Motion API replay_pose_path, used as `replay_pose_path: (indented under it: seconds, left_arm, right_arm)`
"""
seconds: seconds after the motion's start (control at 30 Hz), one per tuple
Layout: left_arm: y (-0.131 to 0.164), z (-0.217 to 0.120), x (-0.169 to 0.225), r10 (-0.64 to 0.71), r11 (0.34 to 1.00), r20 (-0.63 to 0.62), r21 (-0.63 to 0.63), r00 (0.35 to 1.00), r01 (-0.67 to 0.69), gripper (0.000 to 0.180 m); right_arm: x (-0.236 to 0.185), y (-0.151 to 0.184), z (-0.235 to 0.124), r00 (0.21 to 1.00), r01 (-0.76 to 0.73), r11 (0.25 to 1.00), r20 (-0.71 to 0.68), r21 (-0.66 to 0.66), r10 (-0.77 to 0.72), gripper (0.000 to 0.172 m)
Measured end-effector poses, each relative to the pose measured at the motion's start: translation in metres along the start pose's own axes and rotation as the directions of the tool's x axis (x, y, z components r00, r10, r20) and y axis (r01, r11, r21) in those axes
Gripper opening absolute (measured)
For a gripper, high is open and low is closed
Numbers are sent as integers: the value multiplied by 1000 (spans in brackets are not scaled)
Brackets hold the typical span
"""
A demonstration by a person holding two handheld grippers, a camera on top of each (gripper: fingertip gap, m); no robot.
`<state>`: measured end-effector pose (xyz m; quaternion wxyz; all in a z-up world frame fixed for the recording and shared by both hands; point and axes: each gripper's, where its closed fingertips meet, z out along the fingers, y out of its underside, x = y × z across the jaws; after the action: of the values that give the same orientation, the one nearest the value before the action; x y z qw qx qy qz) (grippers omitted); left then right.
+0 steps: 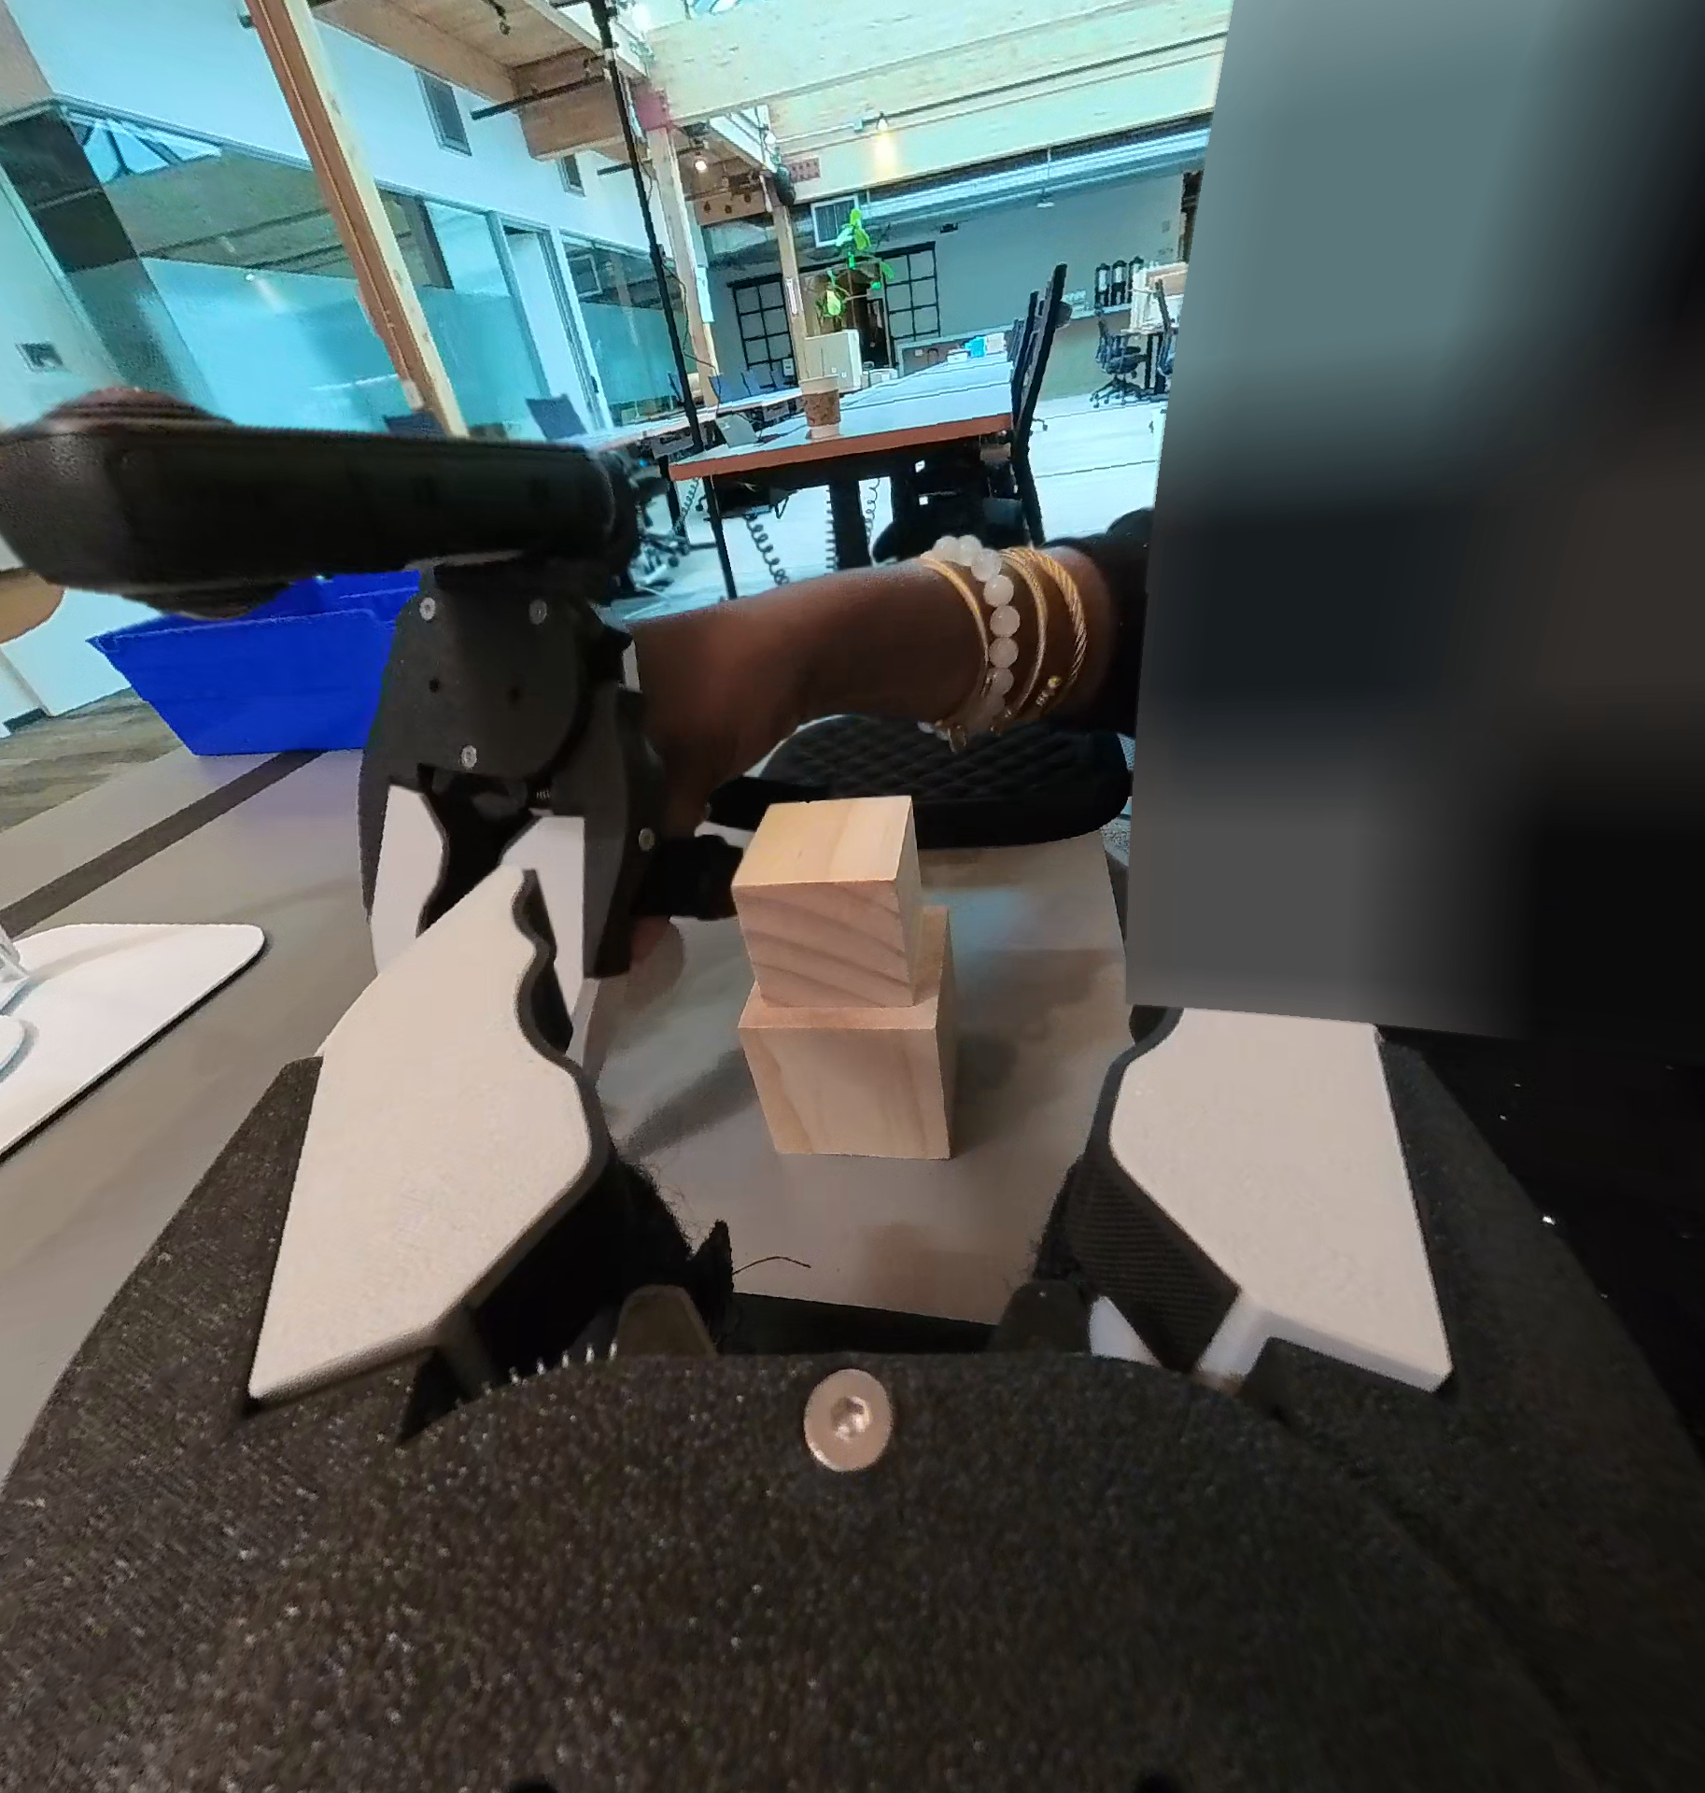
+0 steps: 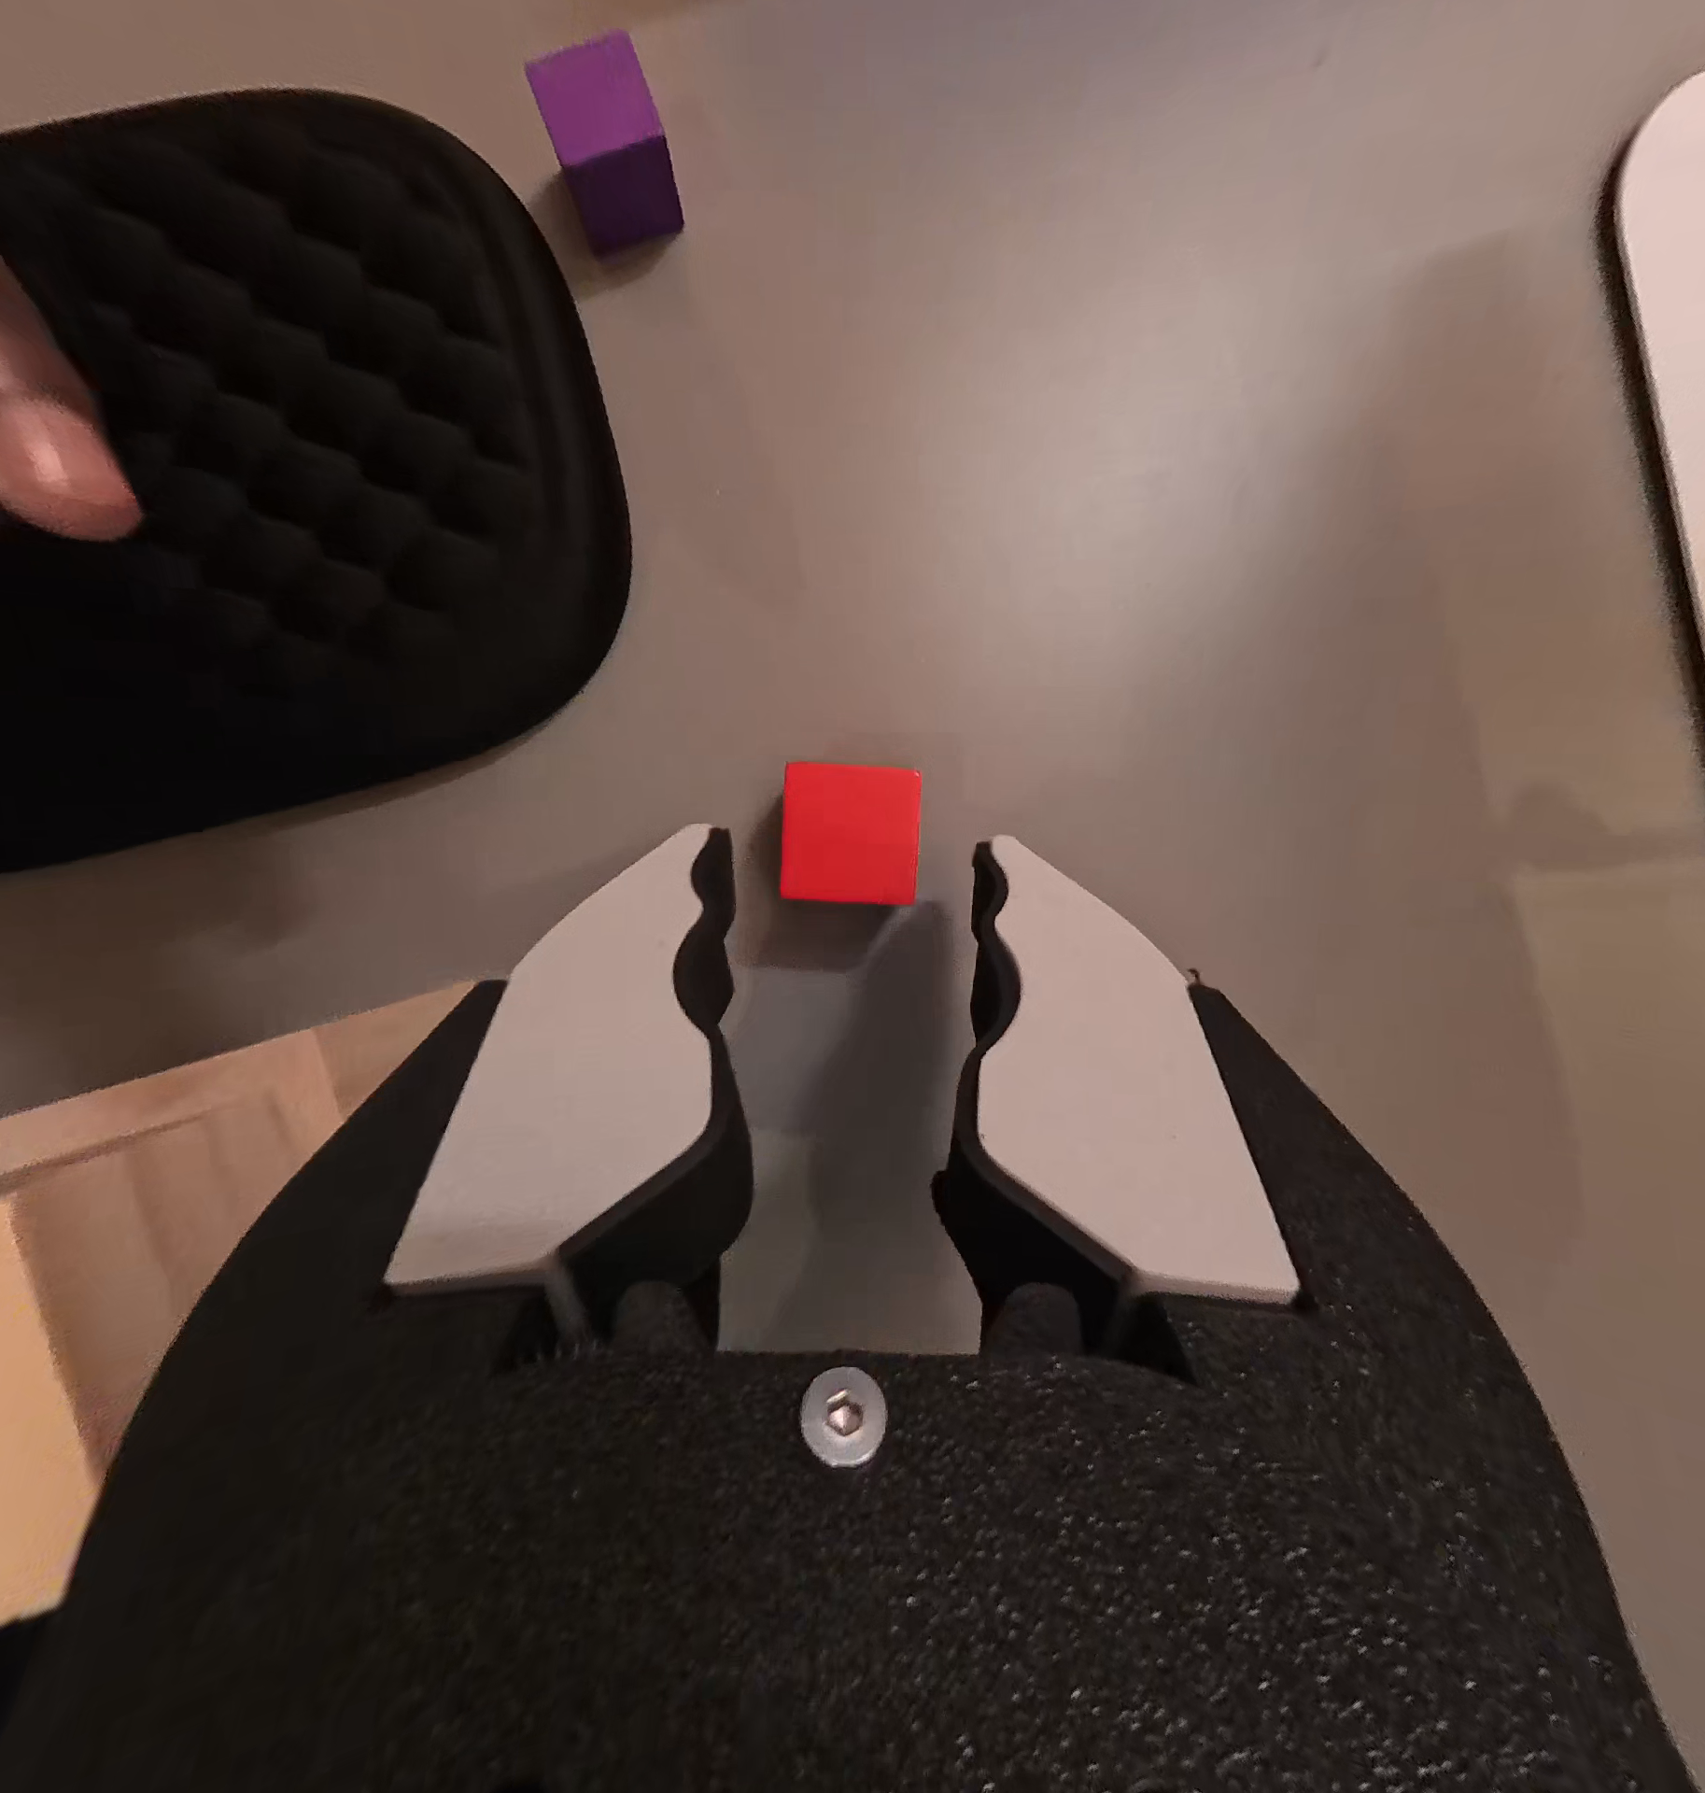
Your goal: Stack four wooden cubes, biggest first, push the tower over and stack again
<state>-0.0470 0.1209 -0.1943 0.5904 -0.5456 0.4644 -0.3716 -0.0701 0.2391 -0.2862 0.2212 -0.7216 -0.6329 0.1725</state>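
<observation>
In the right wrist view a red cube (image 2: 849, 834) lies on the grey table (image 2: 1169, 485). My right gripper (image 2: 851, 849) hovers over it, open, with a gap between each pad and the cube. A purple cube (image 2: 616, 155) lies farther off. In the left wrist view two bare wooden cubes stand stacked, the upper one (image 1: 829, 902) twisted on the lower one (image 1: 849, 1077). My left gripper (image 1: 844, 961) is wide open and empty, with the stack just ahead between its fingers and untouched. The right gripper (image 1: 499, 854) also shows there, pointing down to the left of the stack.
A black quilted case (image 2: 276, 466) lies left of the red cube with a hand (image 2: 24, 417) on it. A white mat (image 2: 1693, 388) lies at the right edge. The wooden stack (image 2: 150, 1164) shows at lower left. A blue bin (image 1: 247, 669) stands beyond the table. It is some 12 centimetres from my right tips to the purple cube (image 2: 616, 155).
</observation>
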Motion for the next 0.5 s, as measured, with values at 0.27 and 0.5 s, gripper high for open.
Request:
replay_pose_path:
  seconds: [0.27,0.5]
  left_arm:
    - [0,0,0,1,1000,2,3,1000,-1,115]
    - [0,0,0,-4,1000,3,1,1000,4,115]
  right_arm:
    - [2,-9,-15,998,52,998,-32,33,-51,26]
    - [-38,-32,-108,987,132,979,72,155,-145,26]
